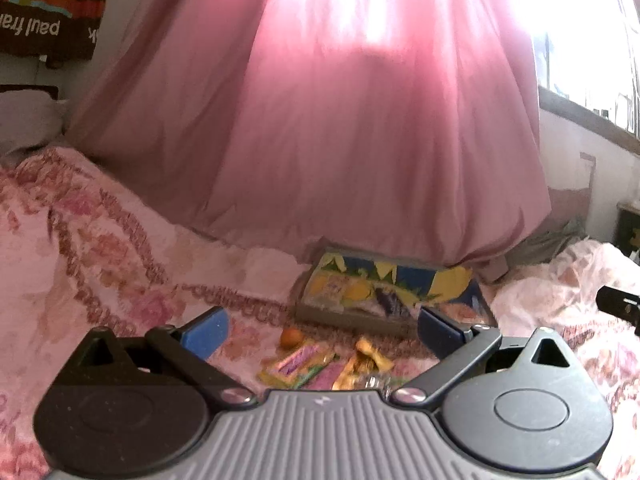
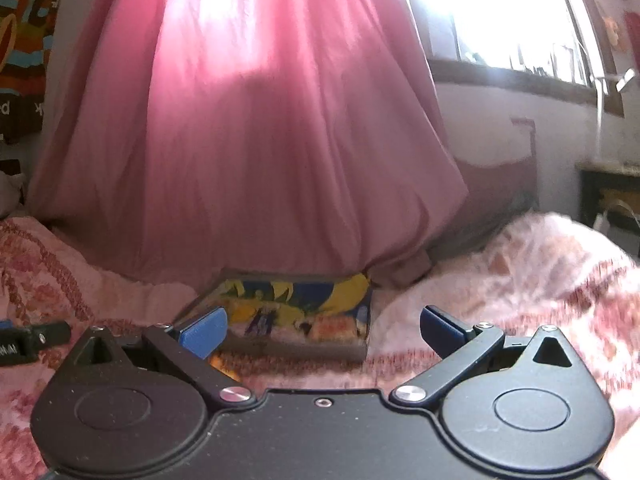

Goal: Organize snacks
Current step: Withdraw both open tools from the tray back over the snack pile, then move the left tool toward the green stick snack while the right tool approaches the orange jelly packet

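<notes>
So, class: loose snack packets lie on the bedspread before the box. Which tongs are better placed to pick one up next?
Left. The left tongs are open with the loose packets directly between them. The right tongs, also open, face the box instead.

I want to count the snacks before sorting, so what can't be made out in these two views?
- Left wrist view: the loose wrappers are blurred and overlapping, and the left gripper body cuts off the nearest ones, so no count.
- Left wrist view: the box contents are blurred; its far edge is under the pink curtain.
- Right wrist view: the right gripper finger hides most of an orange thing; the box print is unreadable.
</notes>
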Demonstrator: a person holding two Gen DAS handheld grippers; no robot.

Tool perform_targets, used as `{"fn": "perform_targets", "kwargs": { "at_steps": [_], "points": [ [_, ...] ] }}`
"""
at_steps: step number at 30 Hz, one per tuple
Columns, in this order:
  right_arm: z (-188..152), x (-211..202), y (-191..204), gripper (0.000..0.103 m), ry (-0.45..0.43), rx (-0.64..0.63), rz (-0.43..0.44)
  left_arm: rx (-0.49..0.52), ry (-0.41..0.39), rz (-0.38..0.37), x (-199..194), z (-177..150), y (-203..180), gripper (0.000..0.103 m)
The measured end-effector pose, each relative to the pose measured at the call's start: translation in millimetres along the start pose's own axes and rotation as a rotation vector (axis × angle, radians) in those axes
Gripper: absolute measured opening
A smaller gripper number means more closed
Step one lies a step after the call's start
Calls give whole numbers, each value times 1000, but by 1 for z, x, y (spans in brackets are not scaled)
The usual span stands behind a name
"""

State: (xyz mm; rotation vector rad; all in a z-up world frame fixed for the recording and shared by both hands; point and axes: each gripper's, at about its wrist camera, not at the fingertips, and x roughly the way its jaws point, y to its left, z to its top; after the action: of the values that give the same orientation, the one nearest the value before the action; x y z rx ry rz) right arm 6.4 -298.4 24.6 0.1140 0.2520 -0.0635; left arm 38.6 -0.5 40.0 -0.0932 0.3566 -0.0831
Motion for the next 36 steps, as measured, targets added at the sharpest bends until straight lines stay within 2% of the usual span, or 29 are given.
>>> {"fn": "perform_targets", "kwargs": {
  "at_steps": [5,15,19,23,30,36],
  "points": [
    [-19,-20,7,102,61,19,-9,-5,88,27,-6,-28,7,103],
    [-40,-35,25,102,151,28,-43,-57,172,101,-14,-41,28,103],
    [-41,-32,35,102,202,25,-40,-20,188,163,-14,-43,24,103],
    [-39,-31,51,102,219,-6,-47,24,191,182,-15,-43,19,103],
    [-39,-33,73,102,215,-107,-14,9,171,226,-21,-40,22,103],
    [-41,-24,71,102,238,-118,50,-24,217,245,-10,-36,30,103]
  ]
}}
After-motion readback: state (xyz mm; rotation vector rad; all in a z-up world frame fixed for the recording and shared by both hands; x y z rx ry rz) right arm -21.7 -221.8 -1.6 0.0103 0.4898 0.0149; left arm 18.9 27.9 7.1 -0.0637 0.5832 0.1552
